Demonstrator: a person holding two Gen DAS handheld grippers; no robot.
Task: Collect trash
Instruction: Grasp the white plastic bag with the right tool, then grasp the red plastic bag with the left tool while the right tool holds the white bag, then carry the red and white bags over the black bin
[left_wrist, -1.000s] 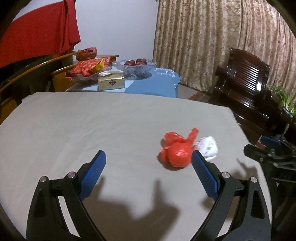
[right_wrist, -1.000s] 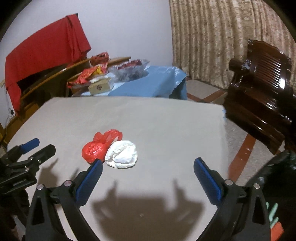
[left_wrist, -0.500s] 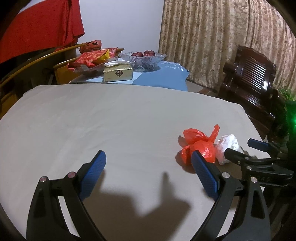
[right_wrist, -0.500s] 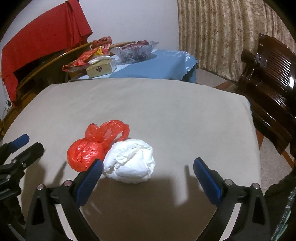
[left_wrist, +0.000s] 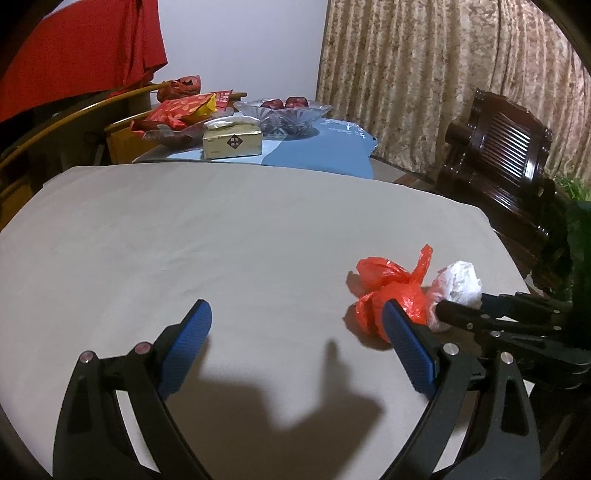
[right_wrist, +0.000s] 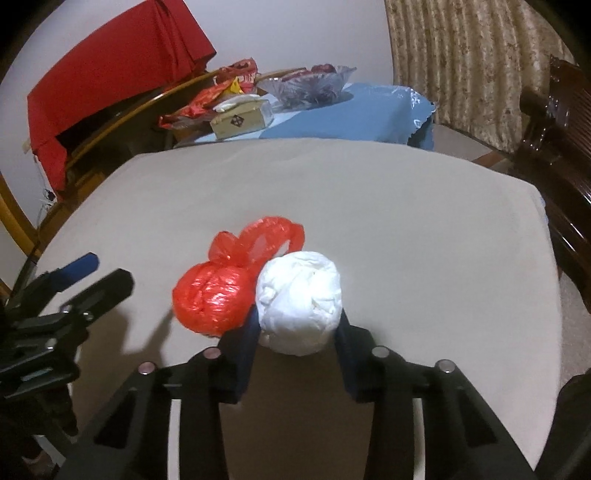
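Between right tongs (right_wrist: 297, 325), white bag (right_wrist: 300, 301), squeezed, jaws just closing

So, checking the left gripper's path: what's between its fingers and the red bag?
Only bare tablecloth, in the left wrist view; the red bag sits just beyond the left gripper.

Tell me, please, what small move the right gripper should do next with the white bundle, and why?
Probably lift it a little, straight up. The right gripper has just been closing, and its pads now stand on both sides of the white bundle, which rests on the table against the red bag. A straight lift should disturb the red bag least.
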